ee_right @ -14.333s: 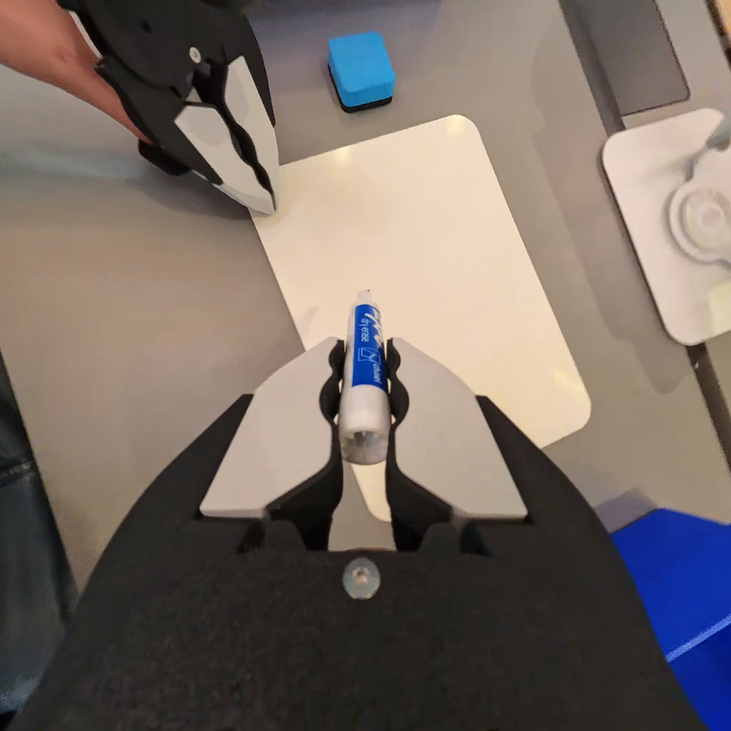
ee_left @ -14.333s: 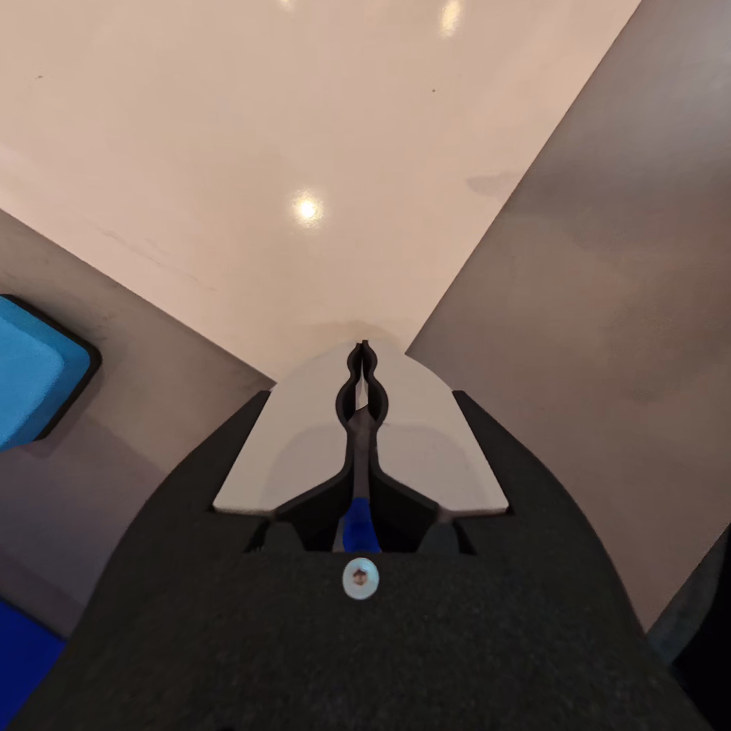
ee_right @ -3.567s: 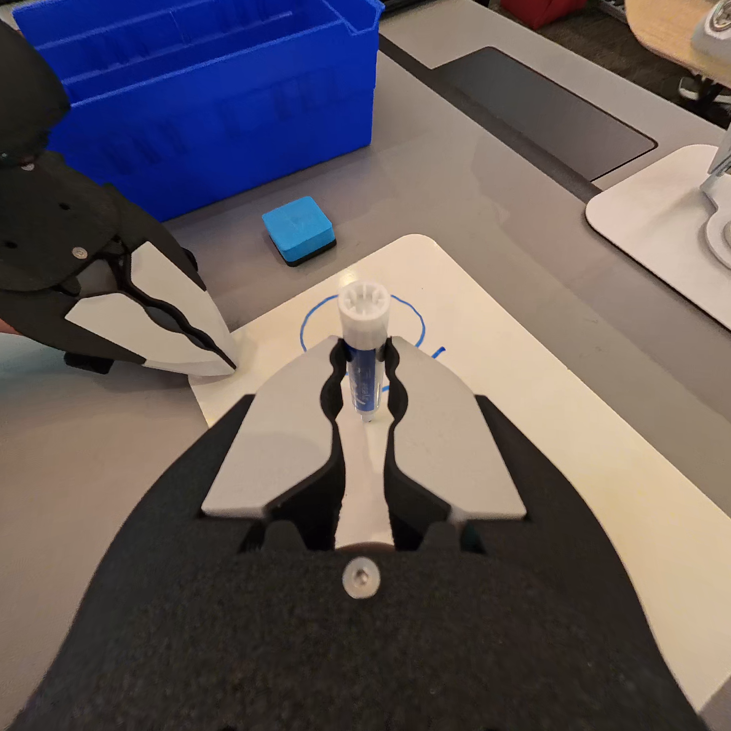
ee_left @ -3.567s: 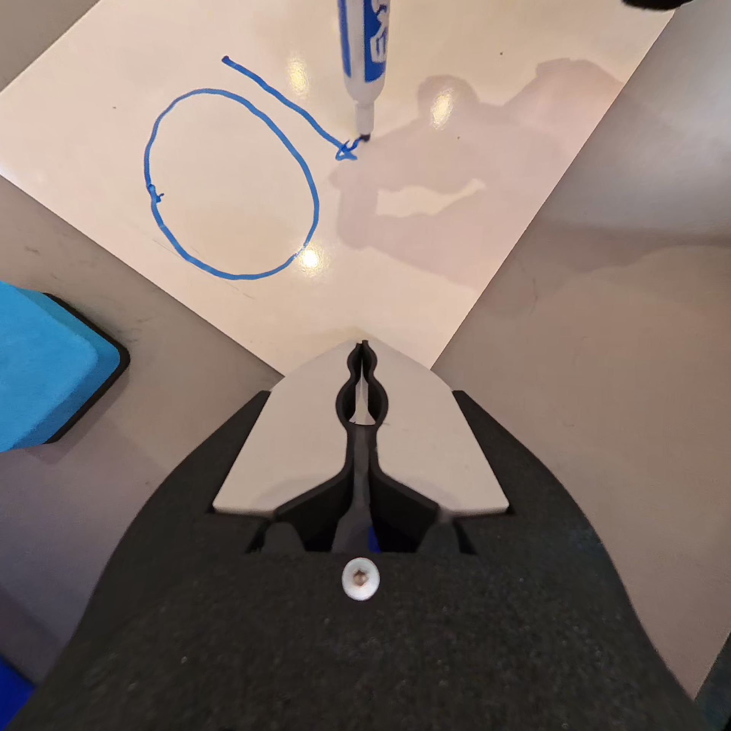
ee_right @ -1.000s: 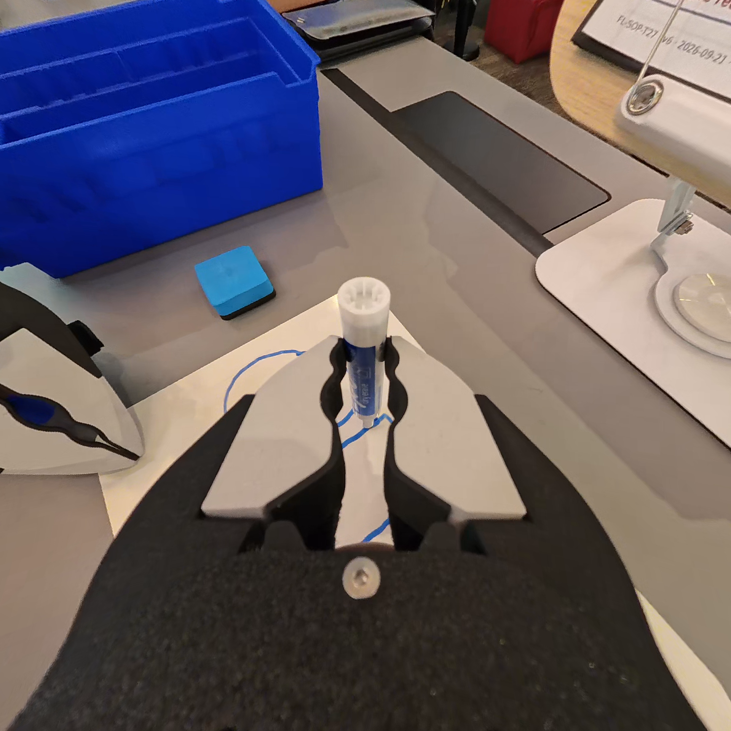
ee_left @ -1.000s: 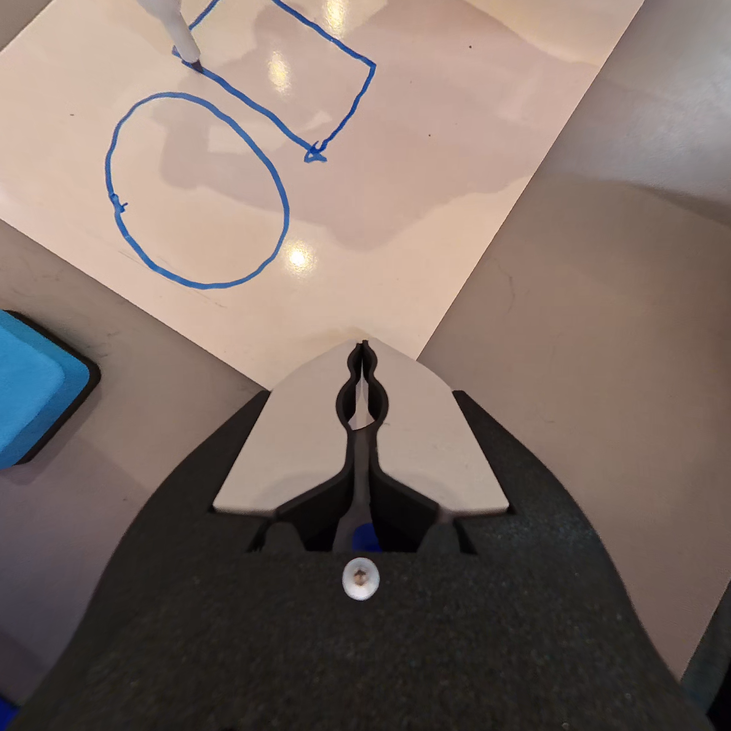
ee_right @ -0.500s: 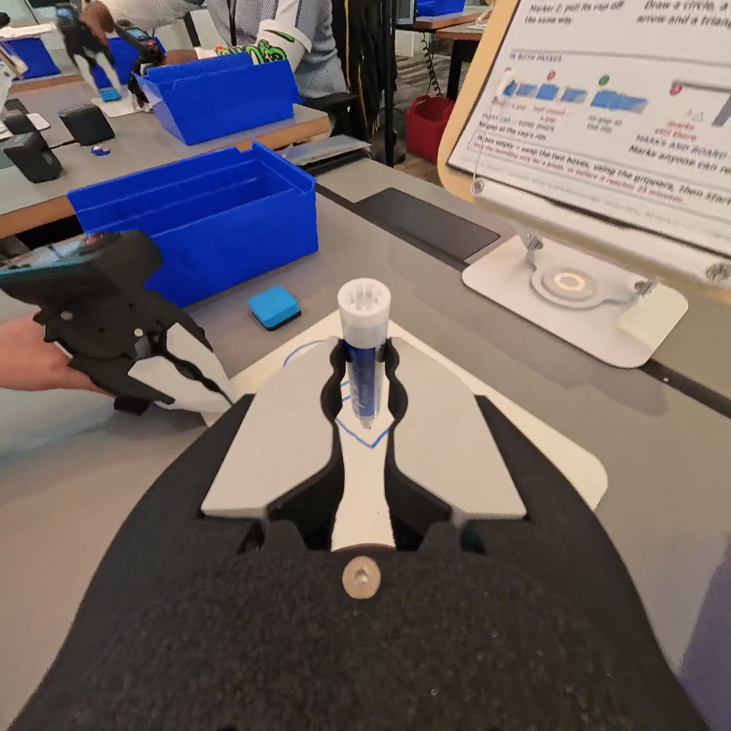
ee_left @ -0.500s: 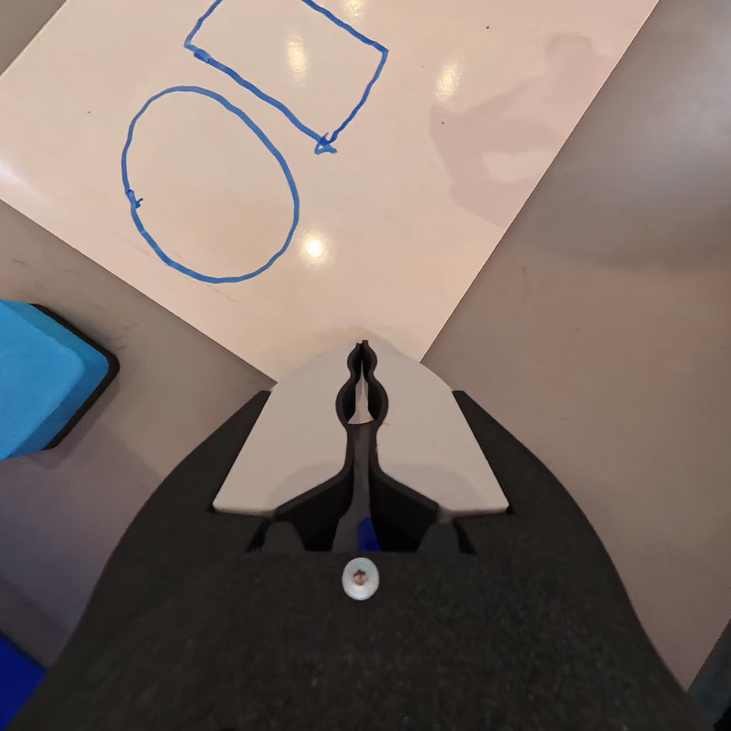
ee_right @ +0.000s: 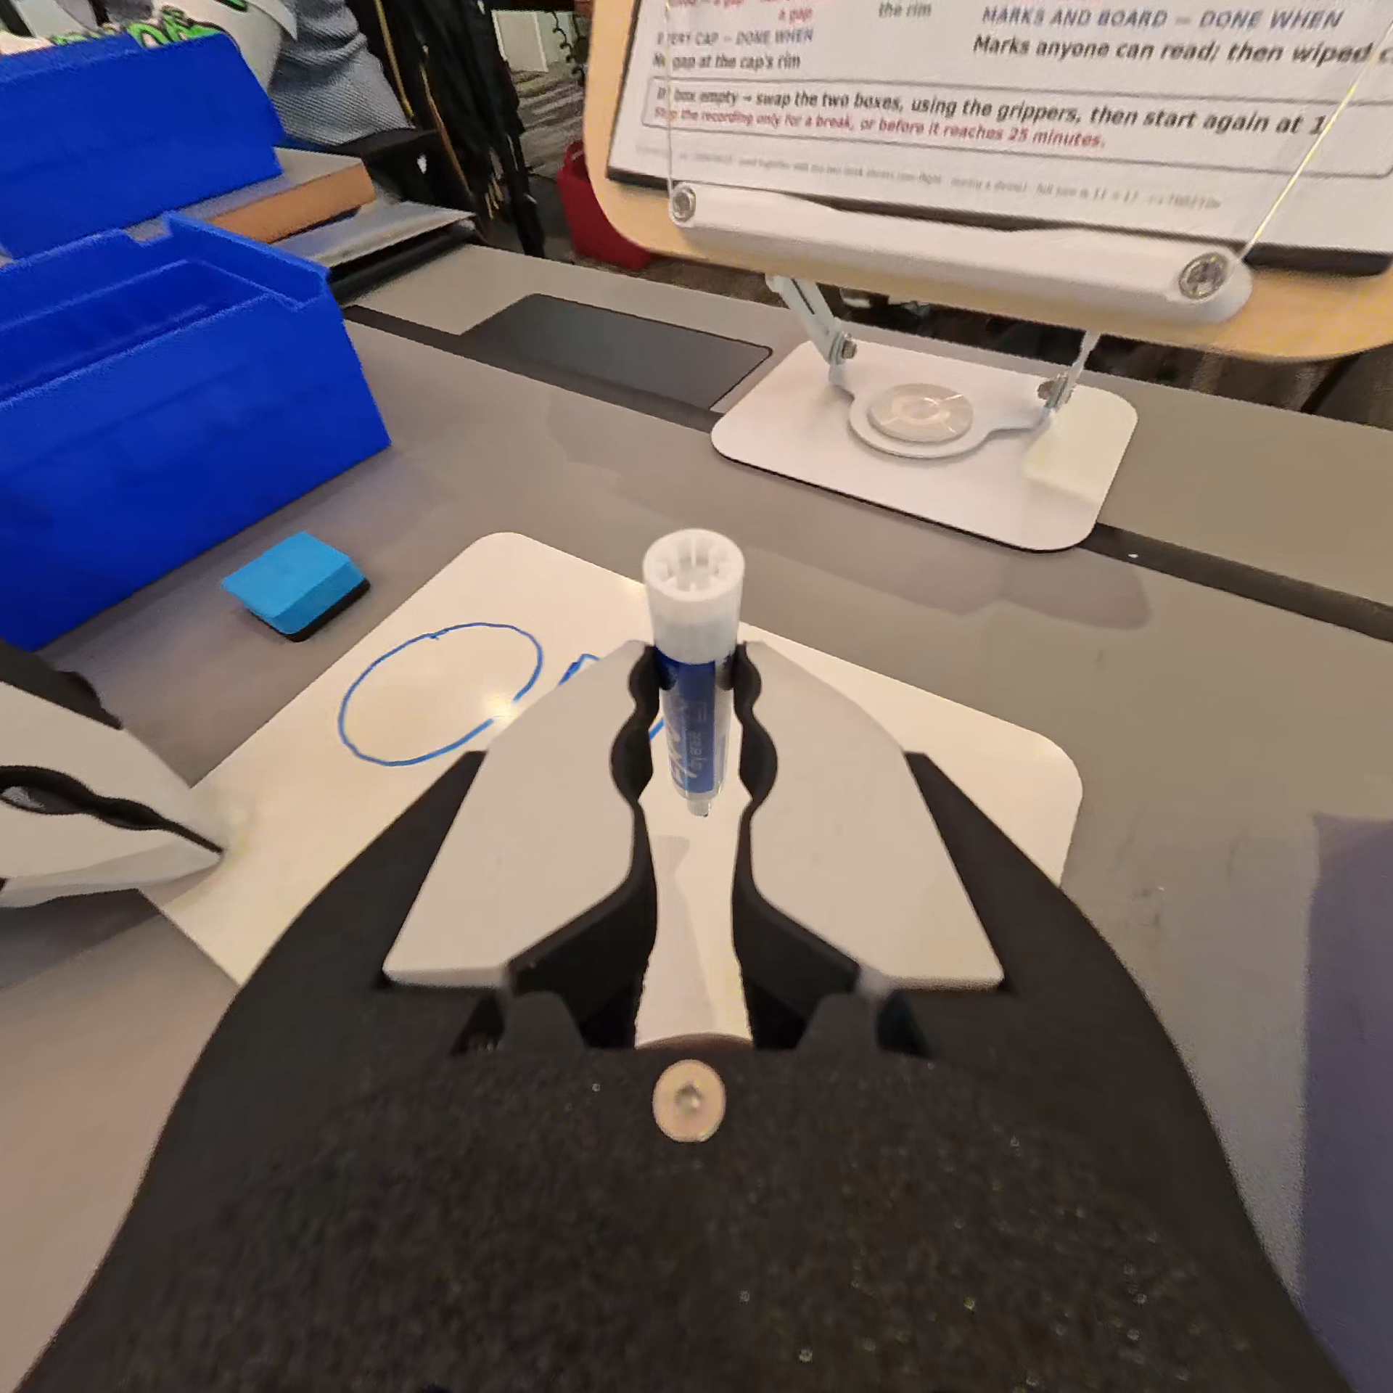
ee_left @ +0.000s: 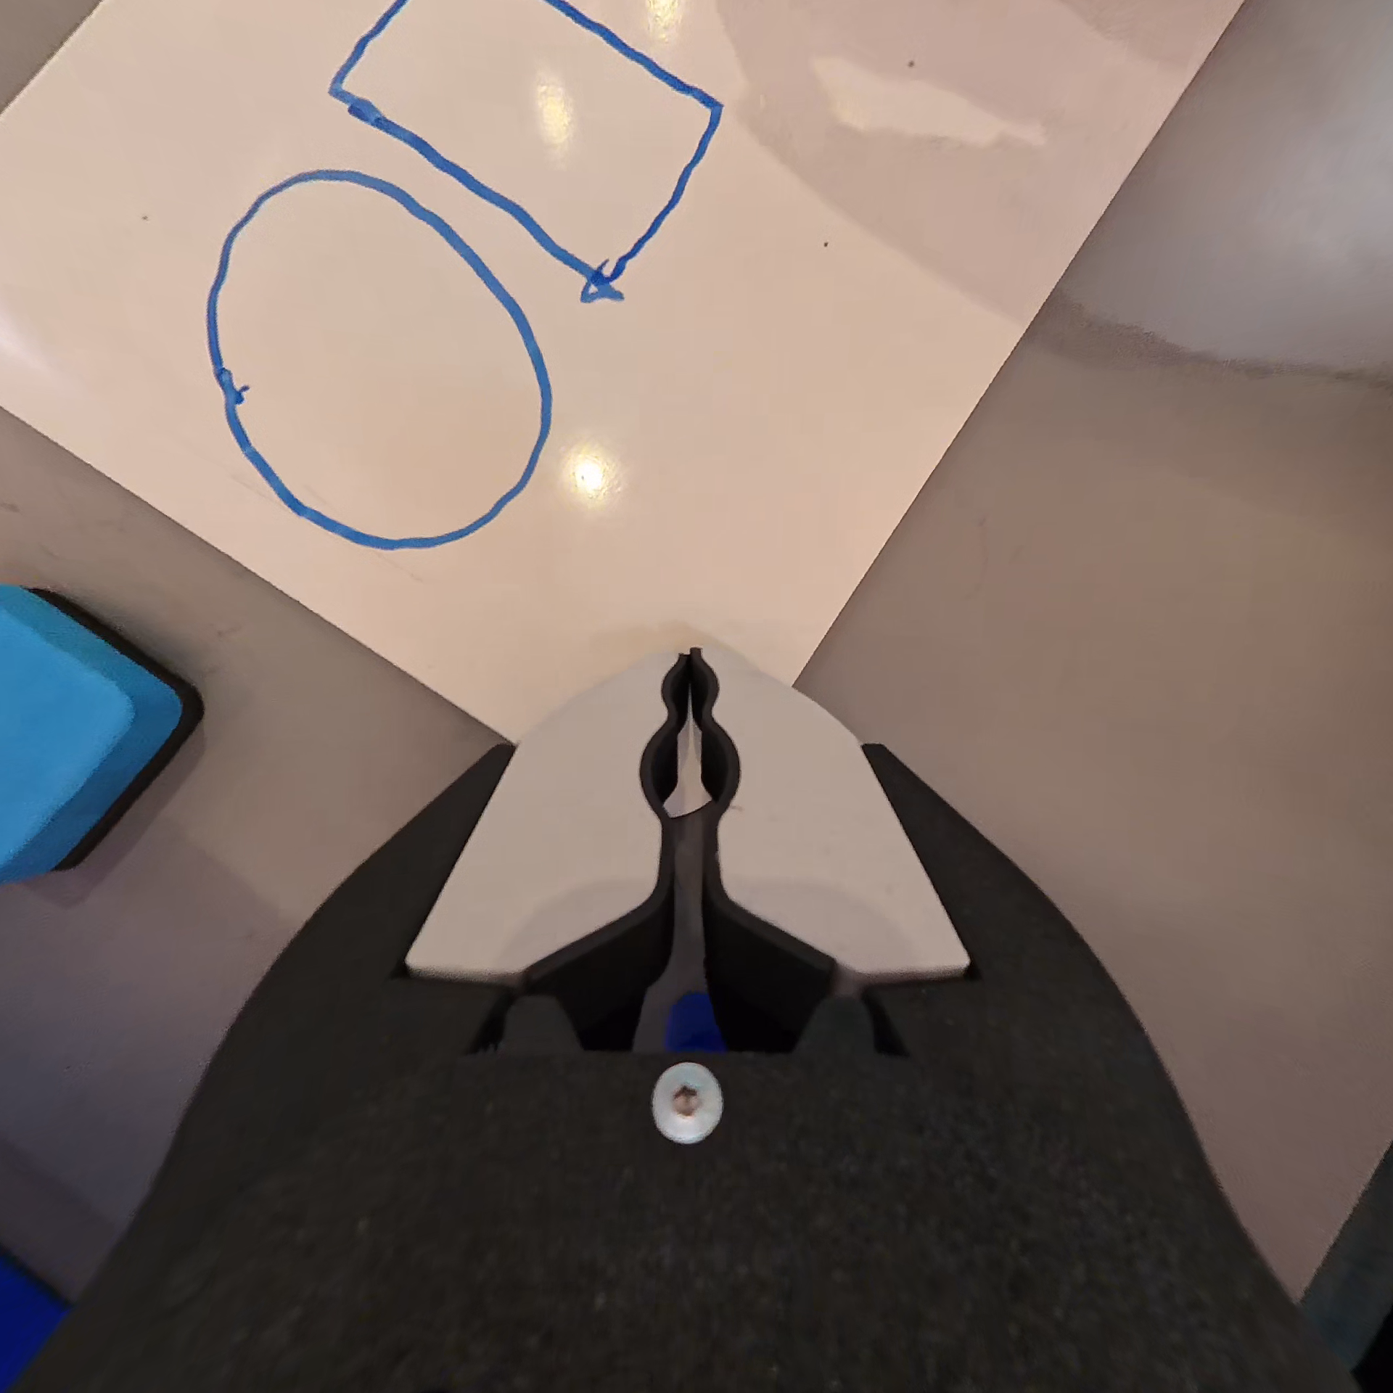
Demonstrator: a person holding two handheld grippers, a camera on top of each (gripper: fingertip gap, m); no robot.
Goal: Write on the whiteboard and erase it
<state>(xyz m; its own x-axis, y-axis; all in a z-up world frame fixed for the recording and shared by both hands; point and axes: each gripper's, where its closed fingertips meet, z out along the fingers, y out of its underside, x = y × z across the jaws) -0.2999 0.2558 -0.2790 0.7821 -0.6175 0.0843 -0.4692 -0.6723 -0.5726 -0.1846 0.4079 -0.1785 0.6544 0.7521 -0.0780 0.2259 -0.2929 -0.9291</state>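
Note:
The whiteboard (ee_left: pixel 754 377) lies flat on the grey table and bears a blue circle (ee_left: pixel 539 392) and a blue rectangle (ee_left: pixel 678 188). My left gripper (ee_left: pixel 692 656) is shut at the board's near corner, with a blue cap (ee_left: pixel 690 1017) pinched deep between its jaws. It also shows at the left edge of the right wrist view (ee_right: pixel 211 844). My right gripper (ee_right: pixel 693 648) is shut on the blue marker (ee_right: pixel 693 603), upright, tip down, held above the whiteboard (ee_right: pixel 904 724). The blue eraser (ee_left: pixel 68 731) sits on the table left of the board (ee_right: pixel 290 580).
A blue bin (ee_right: pixel 173 407) stands at the back left beyond the eraser. A white stand (ee_right: pixel 927 445) holding an instruction sheet stands at the back right. A dark inset panel (ee_right: pixel 618 347) lies in the table behind the board.
The board was blank; the marker then drew the circle and closed the rectangle. In the last second the right gripper lifted the marker off the board. The left gripper stayed at the corner.

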